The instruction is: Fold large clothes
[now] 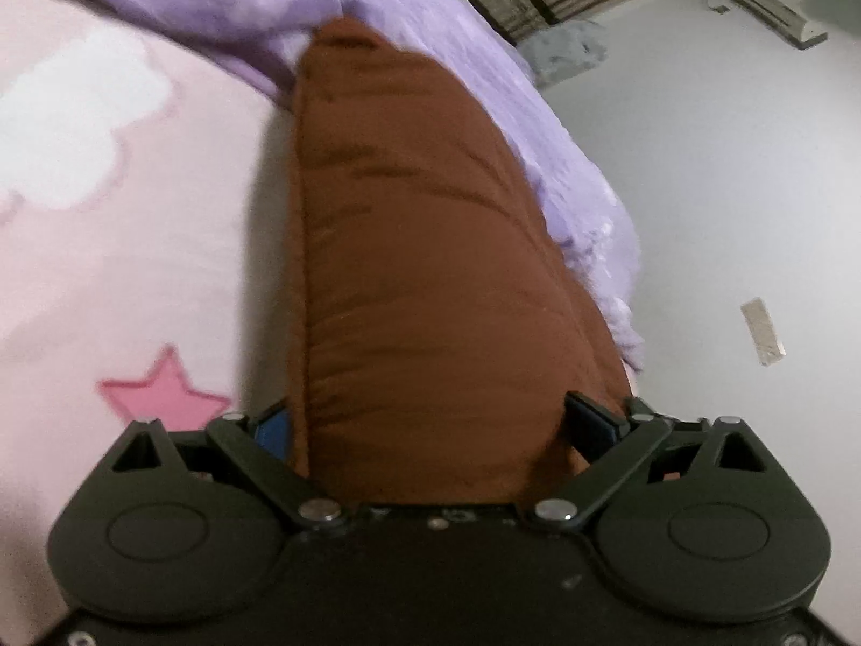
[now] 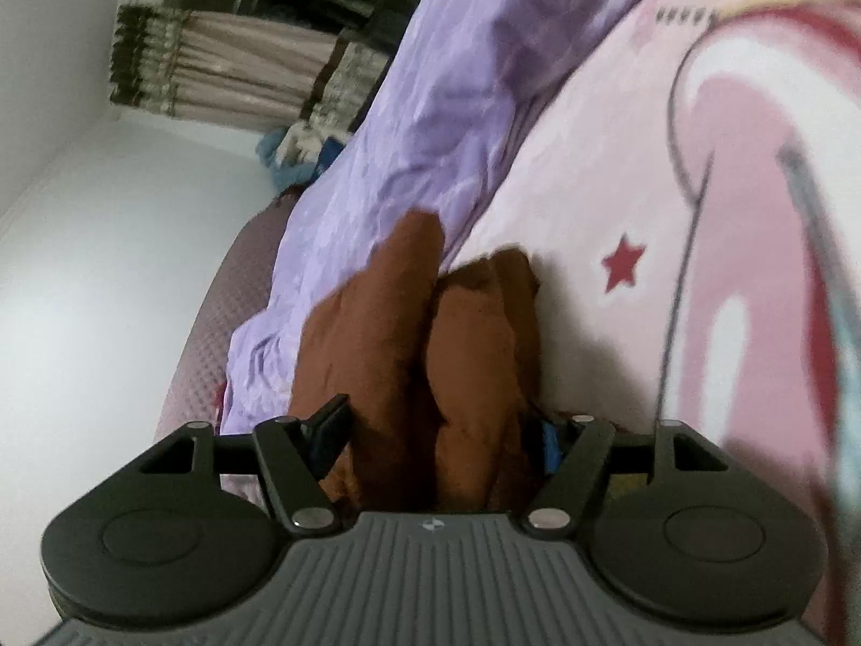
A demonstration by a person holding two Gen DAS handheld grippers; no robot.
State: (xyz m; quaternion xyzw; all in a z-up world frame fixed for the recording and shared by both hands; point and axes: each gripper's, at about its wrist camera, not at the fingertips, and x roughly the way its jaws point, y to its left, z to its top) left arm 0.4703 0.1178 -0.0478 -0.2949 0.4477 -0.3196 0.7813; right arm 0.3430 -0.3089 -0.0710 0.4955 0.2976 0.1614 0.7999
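Observation:
A large brown garment (image 1: 420,247) stretches away from my left gripper (image 1: 430,430) across the pink bedsheet (image 1: 134,247). The left jaws stand on either side of a thick fold of it and grip it. In the right wrist view the same brown garment (image 2: 409,355) is bunched in several folds between the jaws of my right gripper (image 2: 436,436), which is shut on it. The fingertips of both grippers are mostly hidden by the cloth.
A crumpled purple blanket (image 1: 484,70) lies along the bed edge beside the garment and also shows in the right wrist view (image 2: 430,107). White floor (image 1: 726,188) lies beyond the bed, with curtains (image 2: 226,64) at the far wall. The sheet has star prints (image 2: 621,264).

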